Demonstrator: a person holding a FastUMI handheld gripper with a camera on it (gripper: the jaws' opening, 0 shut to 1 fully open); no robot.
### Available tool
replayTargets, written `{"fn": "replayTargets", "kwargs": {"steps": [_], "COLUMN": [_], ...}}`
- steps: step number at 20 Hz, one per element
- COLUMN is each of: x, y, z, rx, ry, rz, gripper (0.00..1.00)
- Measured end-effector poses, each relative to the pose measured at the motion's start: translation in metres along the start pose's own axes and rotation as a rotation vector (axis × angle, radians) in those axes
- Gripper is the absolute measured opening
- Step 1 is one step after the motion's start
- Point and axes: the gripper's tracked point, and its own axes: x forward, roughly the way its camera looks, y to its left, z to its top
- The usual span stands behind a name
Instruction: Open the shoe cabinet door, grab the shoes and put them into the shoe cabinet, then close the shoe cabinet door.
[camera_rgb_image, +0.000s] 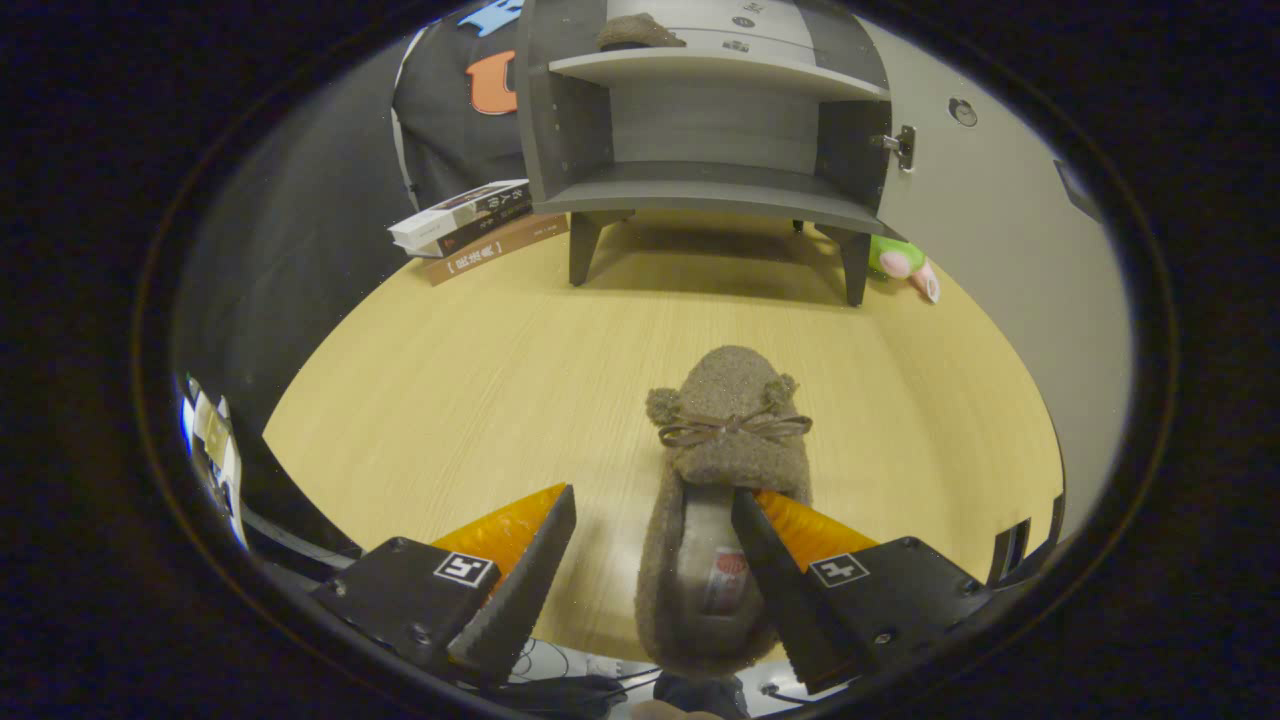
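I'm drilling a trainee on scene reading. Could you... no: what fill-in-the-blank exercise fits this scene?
1. The cabinet door stands ____.
2. The slipper lies on the ____.
3. The books lie stacked beside the ____.
4. The gripper fingers are ____, one pad inside the slipper's opening.

Missing words: open; table; cabinet; open

We see a fuzzy brown slipper (725, 440) with a thin bow and two pompoms lying flat on the table (450, 390), toe at 12 o'clock toward the shoe cabinet (700, 130). Its heel sits between our gripper (653, 505) fingers, which are spread, one over its opening. The grey cabinet stands open, its door (1000, 230) swung to 3 o'clock. A second slipper (638, 33) rests on its upper shelf.
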Motion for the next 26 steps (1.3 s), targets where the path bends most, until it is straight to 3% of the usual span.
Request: {"fn": "replayTargets", "kwargs": {"steps": [9,11,16,20,26], "x": [0.027,0.03,0.022,0.007,-0.036], "y": [-0.003,-0.007,-0.014,-0.008,-0.007], "z": [0.008,0.009,0.009,0.017,0.043], "rx": [0.06,0.079,0.092,0.097,0.095], "ry": [0.065,0.065,0.075,0.053,-0.041], "rz": [0.037,0.036,0.046,0.079,0.079], "gripper": [0.99,0.89,0.18,0.09,0.08]}}
